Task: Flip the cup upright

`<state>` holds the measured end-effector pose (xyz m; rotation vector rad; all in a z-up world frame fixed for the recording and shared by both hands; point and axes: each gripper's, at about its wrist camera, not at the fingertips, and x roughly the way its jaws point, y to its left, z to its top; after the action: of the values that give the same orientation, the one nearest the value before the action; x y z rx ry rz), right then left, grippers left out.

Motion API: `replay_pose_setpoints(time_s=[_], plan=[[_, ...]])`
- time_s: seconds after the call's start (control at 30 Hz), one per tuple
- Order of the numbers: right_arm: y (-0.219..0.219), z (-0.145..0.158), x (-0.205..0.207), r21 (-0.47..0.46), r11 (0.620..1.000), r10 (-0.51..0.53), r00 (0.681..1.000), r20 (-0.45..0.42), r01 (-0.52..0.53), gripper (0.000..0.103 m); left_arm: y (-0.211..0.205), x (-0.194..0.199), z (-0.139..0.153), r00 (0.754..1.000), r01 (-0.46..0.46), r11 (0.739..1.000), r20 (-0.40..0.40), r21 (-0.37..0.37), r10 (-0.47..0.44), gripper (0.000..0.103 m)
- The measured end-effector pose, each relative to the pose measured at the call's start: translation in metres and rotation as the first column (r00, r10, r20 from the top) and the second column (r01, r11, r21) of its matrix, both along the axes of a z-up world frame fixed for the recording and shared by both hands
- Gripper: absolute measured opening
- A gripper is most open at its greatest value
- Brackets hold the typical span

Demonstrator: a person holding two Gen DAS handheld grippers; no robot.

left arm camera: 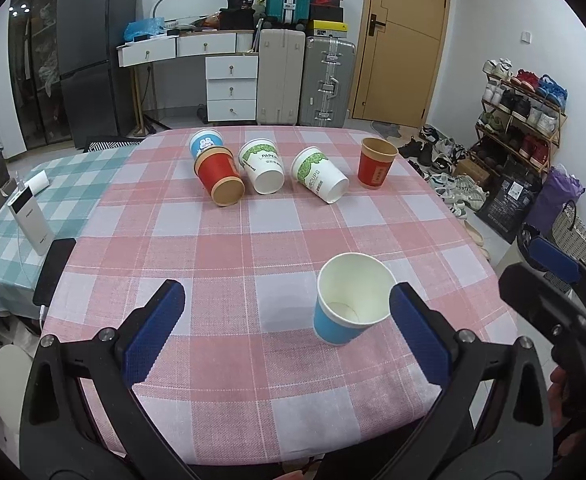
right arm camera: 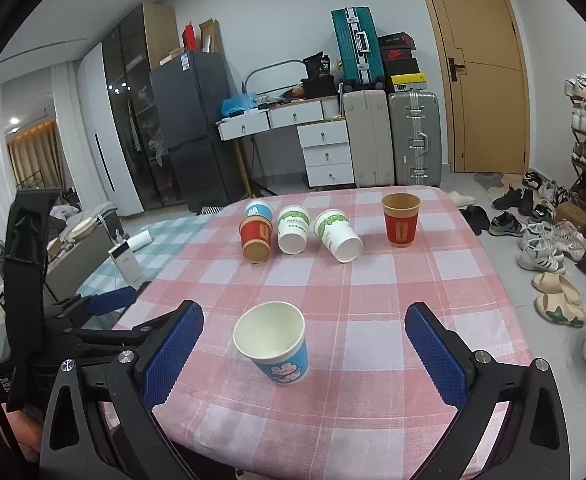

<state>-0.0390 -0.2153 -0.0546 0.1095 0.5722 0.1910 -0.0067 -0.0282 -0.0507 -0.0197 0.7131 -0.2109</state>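
Observation:
A blue paper cup [left arm camera: 347, 302] stands upright on the pink checked tablecloth [left arm camera: 253, 240], near the front; it also shows in the right wrist view [right arm camera: 277, 346]. My left gripper [left arm camera: 287, 328] is open, the cup just inside its right finger. My right gripper [right arm camera: 305, 356] is open, the cup between its fingers without touching. At the far side, a red cup [left arm camera: 219, 178], two white-green cups [left arm camera: 263, 166] [left arm camera: 321, 174] and a blue-white cup [left arm camera: 205, 142] lie on their sides. A red cup [left arm camera: 377, 162] stands upright.
A power bank [left arm camera: 29, 216] and a black phone [left arm camera: 53, 272] lie on the green checked cloth at the left. The table edge is close in front. Suitcases, drawers, a fridge and a shoe rack stand beyond the table.

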Motion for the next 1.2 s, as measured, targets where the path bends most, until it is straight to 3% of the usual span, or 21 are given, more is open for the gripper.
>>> replay_pose_setpoints(time_s=[1.2], plan=[[-0.0053, 0.0001, 0.0025, 0.013, 1.0, 0.001, 1.0, 0.006, -0.001, 0.103, 0.0078, 0.0032, -0.0056, 1.0, -0.017, 1.0, -0.007, -0.004, 0.017, 0.102]])
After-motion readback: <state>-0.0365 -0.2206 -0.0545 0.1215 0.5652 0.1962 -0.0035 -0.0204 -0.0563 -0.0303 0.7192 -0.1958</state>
